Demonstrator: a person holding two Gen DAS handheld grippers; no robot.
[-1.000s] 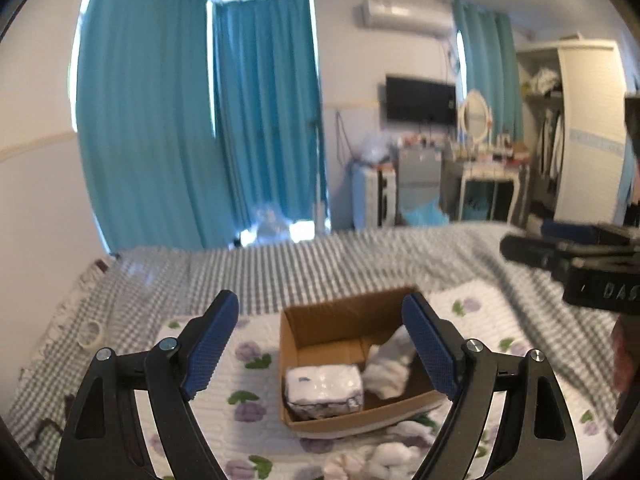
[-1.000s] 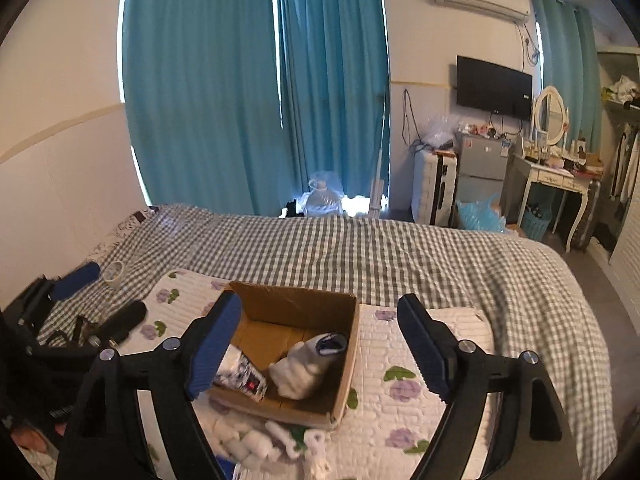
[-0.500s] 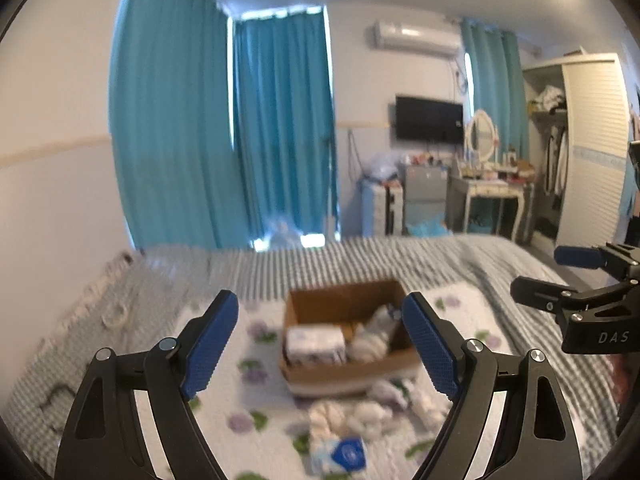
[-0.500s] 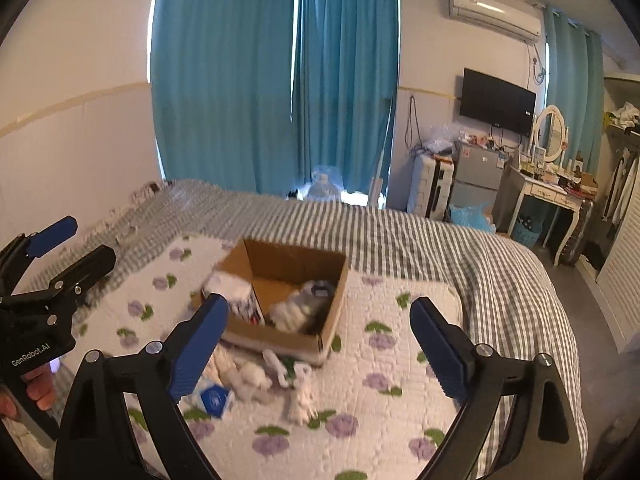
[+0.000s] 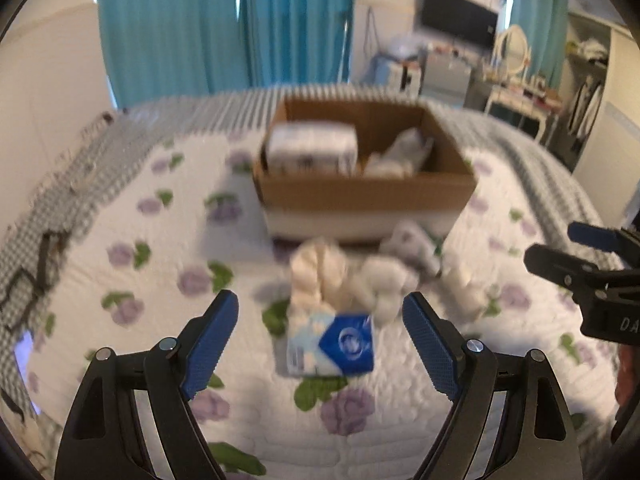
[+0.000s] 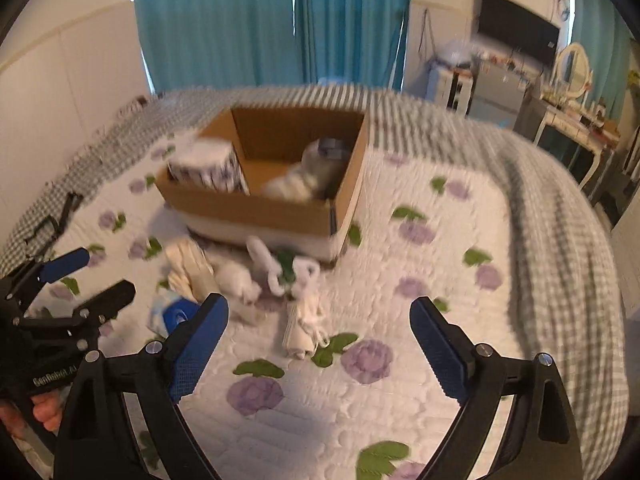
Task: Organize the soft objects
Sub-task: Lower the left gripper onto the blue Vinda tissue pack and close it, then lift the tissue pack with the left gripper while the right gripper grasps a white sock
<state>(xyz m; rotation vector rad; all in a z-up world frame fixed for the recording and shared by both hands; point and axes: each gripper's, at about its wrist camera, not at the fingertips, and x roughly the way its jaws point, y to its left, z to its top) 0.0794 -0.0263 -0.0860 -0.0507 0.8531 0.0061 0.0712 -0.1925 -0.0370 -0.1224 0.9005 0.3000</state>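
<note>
A cardboard box (image 5: 366, 196) (image 6: 256, 210) stands on the flowered quilt, holding a wrapped white pack (image 5: 312, 148) (image 6: 206, 168) and white socks (image 5: 400, 154) (image 6: 304, 176). In front of it lie a blue-and-white tissue pack (image 5: 332, 344) (image 6: 172, 314), a cream rolled cloth (image 5: 318, 276) (image 6: 188, 268), white sock bundles (image 5: 384, 284) (image 6: 238, 280) and a folded white piece (image 6: 302, 326). My left gripper (image 5: 320, 340) is open, just above the tissue pack. My right gripper (image 6: 318, 344) is open, near the folded white piece. Both are empty.
The quilt (image 6: 420, 280) covers a checked bed (image 6: 560, 220). Teal curtains (image 6: 272, 20), a TV (image 6: 516, 34) and a dressing table (image 6: 572, 92) stand behind. A black strap (image 5: 32, 276) lies at the bed's left edge.
Both grippers have tilted down and come closer to the loose items in front of the box. Both stay open and empty.
</note>
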